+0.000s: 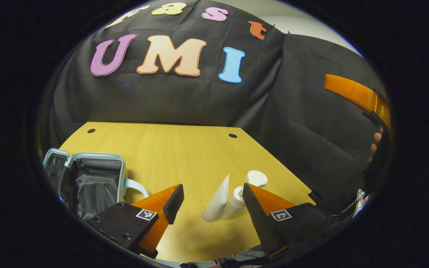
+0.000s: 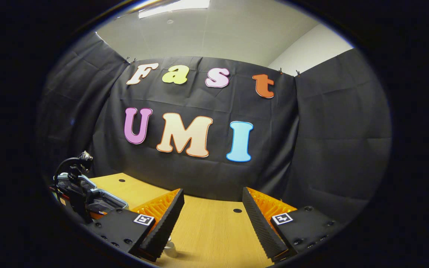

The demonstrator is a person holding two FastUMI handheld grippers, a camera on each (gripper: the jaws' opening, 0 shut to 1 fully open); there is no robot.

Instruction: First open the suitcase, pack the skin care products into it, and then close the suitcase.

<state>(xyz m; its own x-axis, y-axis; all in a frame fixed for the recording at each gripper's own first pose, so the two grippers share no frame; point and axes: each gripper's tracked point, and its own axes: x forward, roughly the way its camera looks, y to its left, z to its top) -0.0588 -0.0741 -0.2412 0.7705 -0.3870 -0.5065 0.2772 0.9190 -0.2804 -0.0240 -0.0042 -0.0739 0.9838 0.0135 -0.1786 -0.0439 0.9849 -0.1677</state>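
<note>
On the light wooden tabletop (image 1: 184, 156), the small pale blue suitcase with grey lining (image 1: 88, 178) lies open near the left edge. Part of it is cut off, so what is inside is hard to see. Three white skin care things stand close together near the right edge: a tall white tube (image 1: 217, 201), a white pump bottle (image 1: 235, 204) partly hidden behind a finger, and a round white jar (image 1: 256, 178). The left gripper (image 1: 211, 203) has its jaws spread wide, holding nothing. The right gripper (image 2: 212, 219) hangs above the tabletop, jaws spread wide too. A small white thing (image 2: 169, 248) peeks out under its finger, too hidden to tell.
</note>
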